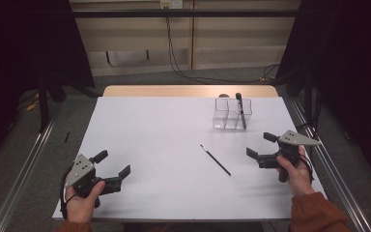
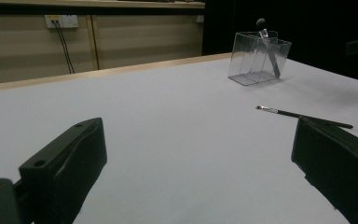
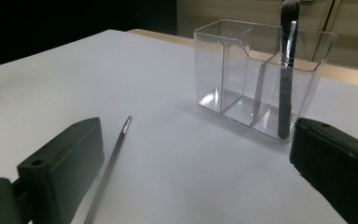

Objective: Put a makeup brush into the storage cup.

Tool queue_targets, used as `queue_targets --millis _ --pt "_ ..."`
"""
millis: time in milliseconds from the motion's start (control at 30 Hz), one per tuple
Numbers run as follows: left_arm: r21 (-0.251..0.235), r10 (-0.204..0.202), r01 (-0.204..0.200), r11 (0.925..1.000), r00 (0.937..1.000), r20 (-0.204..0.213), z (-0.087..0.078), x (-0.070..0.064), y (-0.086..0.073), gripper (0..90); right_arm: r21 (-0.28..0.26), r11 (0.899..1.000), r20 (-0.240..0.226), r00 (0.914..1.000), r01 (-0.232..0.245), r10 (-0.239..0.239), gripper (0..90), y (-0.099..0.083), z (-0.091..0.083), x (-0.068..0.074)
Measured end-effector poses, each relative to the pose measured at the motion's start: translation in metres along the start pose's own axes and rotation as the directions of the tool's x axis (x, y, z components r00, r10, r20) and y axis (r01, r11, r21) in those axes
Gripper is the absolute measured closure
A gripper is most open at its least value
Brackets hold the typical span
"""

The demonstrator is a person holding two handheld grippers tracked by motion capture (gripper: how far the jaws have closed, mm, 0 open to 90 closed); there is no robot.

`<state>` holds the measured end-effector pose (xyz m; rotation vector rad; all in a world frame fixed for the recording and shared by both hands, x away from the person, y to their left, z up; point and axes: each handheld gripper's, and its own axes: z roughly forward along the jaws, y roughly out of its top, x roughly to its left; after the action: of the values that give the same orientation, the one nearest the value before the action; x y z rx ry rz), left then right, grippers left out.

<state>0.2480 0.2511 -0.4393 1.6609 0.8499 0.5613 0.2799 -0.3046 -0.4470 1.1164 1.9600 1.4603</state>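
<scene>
White surface [image 1: 164, 145] is occupied by a thin makeup brush [image 1: 215, 159] near a clear organizer [image 1: 232, 114]. Both the left claw [image 1: 113, 163] and right claw [image 1: 261, 145] are held wide, nothing gripped.

Left tool [image 1: 112, 168] & right tool [image 1: 261, 145] held low (jaws wide apart).

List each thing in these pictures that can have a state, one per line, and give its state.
Left gripper: open, holding nothing.
Right gripper: open, holding nothing.
Thin brush: lying flat on the table, untouched.
Thick brush: standing in an end compartment of the organiser, bristles up.
Organiser: upright, other compartments empty.
</scene>
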Motion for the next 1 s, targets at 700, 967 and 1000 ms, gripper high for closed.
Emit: queue_targets --millis 700,967,1000 --pt "-0.004 -0.012 0.012 0.9999 0.9999 -0.006 -0.005 -0.002 -0.002 3.1 -0.005 0.999 0.045 0.9983 -0.038 0.038 2.3 -0.026 -0.039 0.013" --pt "-0.001 0.0 0.0 1.0 1.0 -0.004 -0.006 -0.004 -0.001 3.1 -0.002 1.0 0.049 0.9984 -0.027 0.027 2.2 -0.033 -0.047 0.017" --pt "0.0 0.0 0.0 1.0 1.0 -0.003 -0.006 -0.004 -0.001 3.1 -0.002 0.999 0.046 0.9984 -0.032 0.032 2.2 -0.033 -0.046 0.016"
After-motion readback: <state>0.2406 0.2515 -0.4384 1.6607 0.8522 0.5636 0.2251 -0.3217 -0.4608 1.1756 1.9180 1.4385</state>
